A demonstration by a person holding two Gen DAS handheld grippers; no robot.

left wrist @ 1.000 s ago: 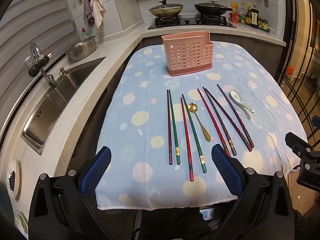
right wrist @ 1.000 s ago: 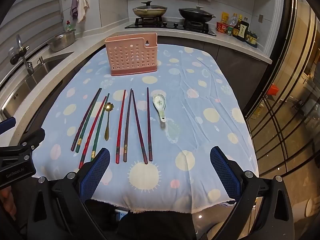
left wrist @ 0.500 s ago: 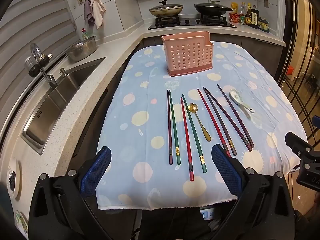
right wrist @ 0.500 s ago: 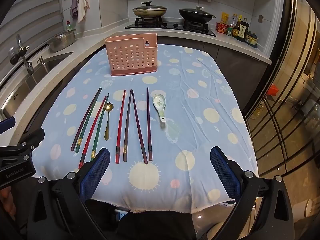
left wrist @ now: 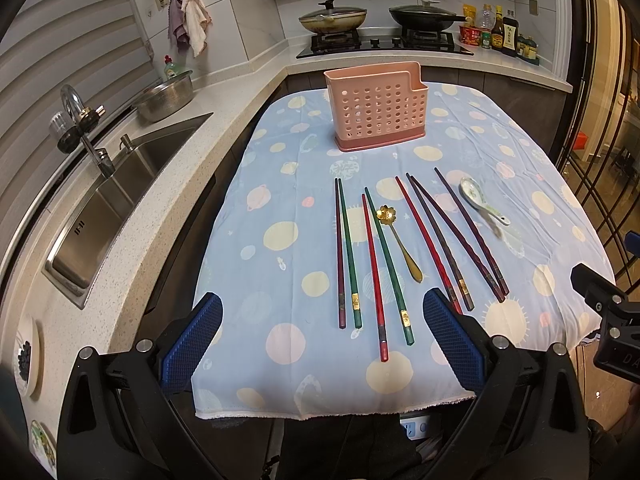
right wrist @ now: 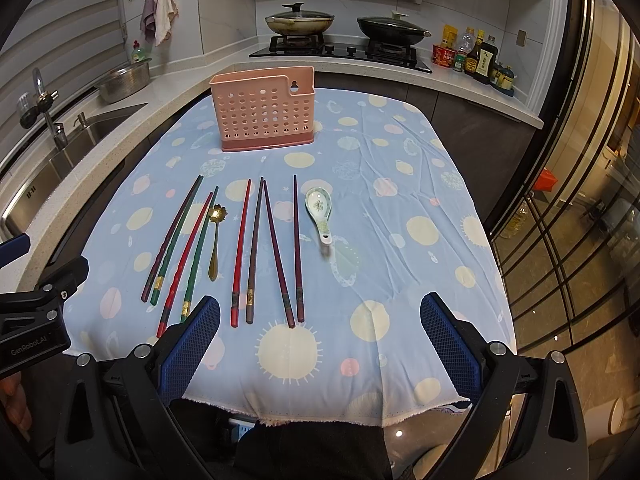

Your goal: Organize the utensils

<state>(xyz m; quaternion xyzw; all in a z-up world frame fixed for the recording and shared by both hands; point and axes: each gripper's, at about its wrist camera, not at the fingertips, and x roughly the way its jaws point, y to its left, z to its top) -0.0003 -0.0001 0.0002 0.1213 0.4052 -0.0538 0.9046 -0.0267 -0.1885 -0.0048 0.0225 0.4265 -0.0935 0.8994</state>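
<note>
A pink perforated utensil holder (left wrist: 377, 112) (right wrist: 264, 110) stands upright at the far end of the blue spotted tablecloth (left wrist: 288, 208). Several chopsticks lie in a row nearer me: green and maroon ones (left wrist: 348, 252), red ones (left wrist: 426, 240), dark ones (right wrist: 298, 248). A gold flower spoon (left wrist: 400, 240) (right wrist: 215, 240) lies among them. A ceramic soup spoon (left wrist: 478, 200) (right wrist: 320, 210) lies to their right. My left gripper (left wrist: 324, 340) hangs open above the near cloth edge, nothing between its fingers. My right gripper (right wrist: 320, 344) is open too, empty, near the chopstick ends.
A steel sink (left wrist: 104, 200) with a tap and a metal bowl (left wrist: 164, 98) runs along the counter at left. A stove with two pans (right wrist: 300, 22) and sauce bottles (right wrist: 476, 58) sits behind the table. A glass partition (right wrist: 568, 200) stands at right.
</note>
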